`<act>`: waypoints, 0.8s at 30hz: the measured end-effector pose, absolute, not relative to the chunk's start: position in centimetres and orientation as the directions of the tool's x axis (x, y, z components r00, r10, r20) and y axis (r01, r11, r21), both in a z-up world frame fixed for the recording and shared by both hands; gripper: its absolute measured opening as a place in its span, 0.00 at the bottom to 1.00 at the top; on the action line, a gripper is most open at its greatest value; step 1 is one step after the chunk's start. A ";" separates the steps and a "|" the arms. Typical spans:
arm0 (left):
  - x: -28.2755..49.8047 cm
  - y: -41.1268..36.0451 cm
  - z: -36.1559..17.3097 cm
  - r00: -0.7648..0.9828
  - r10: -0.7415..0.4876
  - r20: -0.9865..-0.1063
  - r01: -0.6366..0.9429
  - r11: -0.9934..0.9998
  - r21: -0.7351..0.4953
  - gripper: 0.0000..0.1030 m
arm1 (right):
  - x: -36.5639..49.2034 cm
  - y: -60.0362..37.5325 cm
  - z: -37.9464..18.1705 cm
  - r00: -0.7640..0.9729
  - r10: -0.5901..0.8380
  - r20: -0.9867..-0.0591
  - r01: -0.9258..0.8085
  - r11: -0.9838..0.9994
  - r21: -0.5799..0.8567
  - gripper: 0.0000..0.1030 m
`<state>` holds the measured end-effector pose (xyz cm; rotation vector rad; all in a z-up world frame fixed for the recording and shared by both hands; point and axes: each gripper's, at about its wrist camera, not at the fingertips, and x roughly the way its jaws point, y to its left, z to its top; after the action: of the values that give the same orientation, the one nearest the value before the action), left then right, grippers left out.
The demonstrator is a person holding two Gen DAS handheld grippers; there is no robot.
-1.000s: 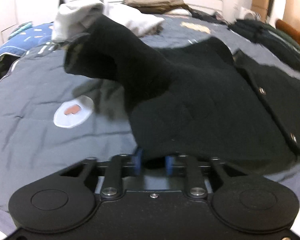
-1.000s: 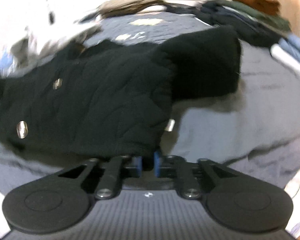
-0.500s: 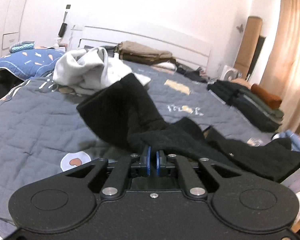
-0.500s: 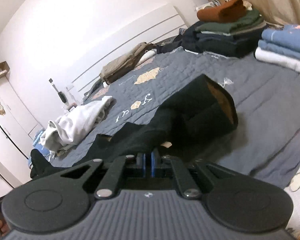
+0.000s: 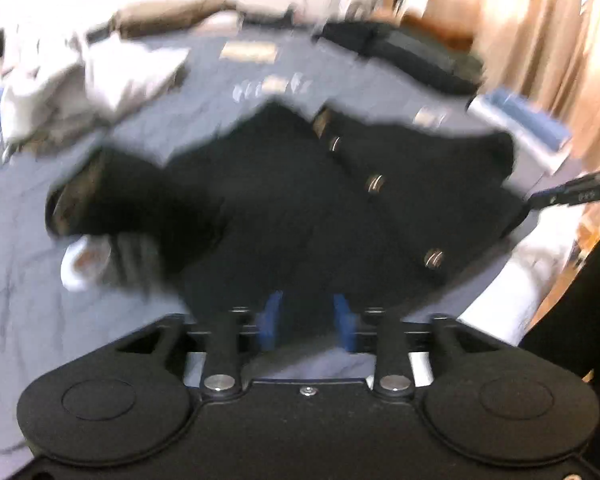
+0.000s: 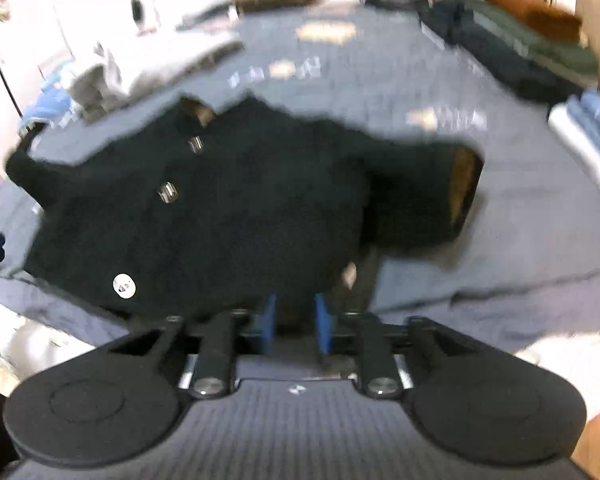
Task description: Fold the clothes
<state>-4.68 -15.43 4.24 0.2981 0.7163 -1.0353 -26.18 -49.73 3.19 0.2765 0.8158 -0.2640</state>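
Lying just ahead of both grippers, black jacket [image 5: 284, 208] on bed [image 5: 32, 280], jaws just opening, nothing clamped

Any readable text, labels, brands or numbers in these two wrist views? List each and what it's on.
None can be read.
Pale letter-like marks on the grey quilt, beside the tan patches: too blurred to read.
Snap buttons on the black jacket: any embossing is too small to tell.
Grippers, folded stacks, white garment: no text visible.
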 end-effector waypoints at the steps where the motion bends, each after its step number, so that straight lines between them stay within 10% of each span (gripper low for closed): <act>1: -4.7 -15.3 4.7 0.315 -0.700 -0.641 0.862 0.494 -0.116 0.44 | -26.5 -49.7 4.0 0.679 -0.133 -0.722 0.336 0.931 0.144 0.38; 12: -3.7 -18.0 4.6 0.397 -0.725 -0.562 0.809 0.566 -0.158 0.54 | -20.1 -50.1 5.5 0.805 -0.131 -0.579 0.304 0.929 0.212 0.54; 24: -4.0 -22.2 4.1 0.423 -0.753 -0.504 0.806 0.567 -0.169 0.65 | -7.1 -49.9 2.2 0.778 -0.002 -0.629 0.199 0.949 0.243 0.57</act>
<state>-4.02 -22.23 4.09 0.1037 0.5752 -0.9774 -7.06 -49.95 2.21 0.3065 0.6737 -0.1106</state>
